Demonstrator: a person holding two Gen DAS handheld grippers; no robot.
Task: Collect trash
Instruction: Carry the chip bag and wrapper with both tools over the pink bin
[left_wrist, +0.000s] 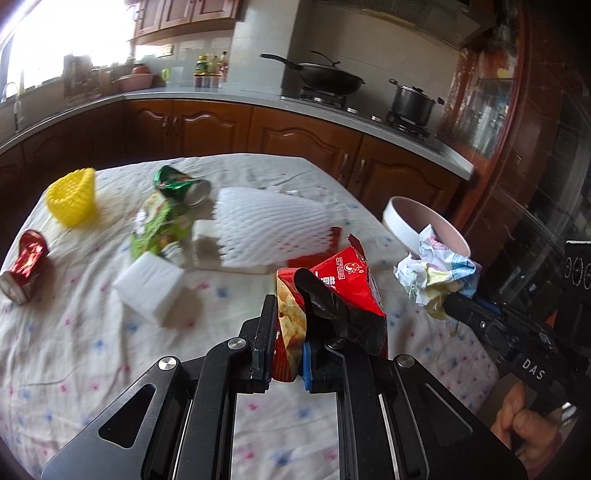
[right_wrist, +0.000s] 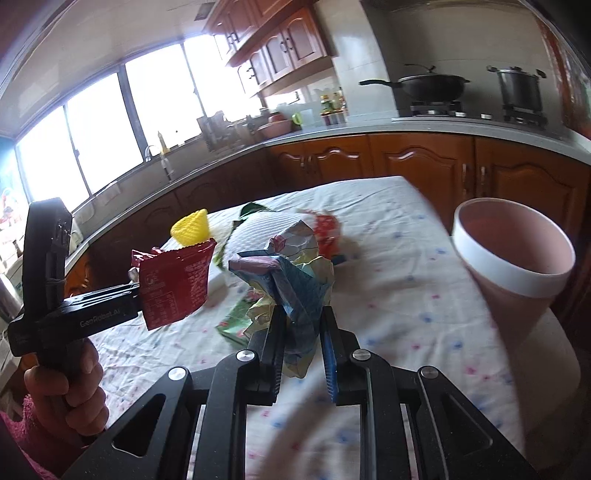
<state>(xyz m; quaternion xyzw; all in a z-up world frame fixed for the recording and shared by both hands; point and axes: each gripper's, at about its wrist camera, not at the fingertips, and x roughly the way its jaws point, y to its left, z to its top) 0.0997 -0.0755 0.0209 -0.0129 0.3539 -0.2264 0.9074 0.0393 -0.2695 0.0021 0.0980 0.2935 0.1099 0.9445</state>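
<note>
Jaws of the left gripper (left_wrist: 290, 332) are clamping a red snack bag (left_wrist: 332, 295) above the bench (left_wrist: 92, 350); those of the right gripper (right_wrist: 303, 332) are pinching crumpled coloured paper (right_wrist: 295, 284). Only the left wrist view is showing a crushed red can (left_wrist: 24, 266). Beside the paper, a pink bin (right_wrist: 517, 266) is standing open.

bin (left_wrist: 402, 225) right of foam net (left_wrist: 273, 229), cans left on table (left_wrist: 74, 350)

the pink bin (right_wrist: 517, 266) looks smeared; foam netting (left_wrist: 273, 229) hides a red wrapper.
</note>
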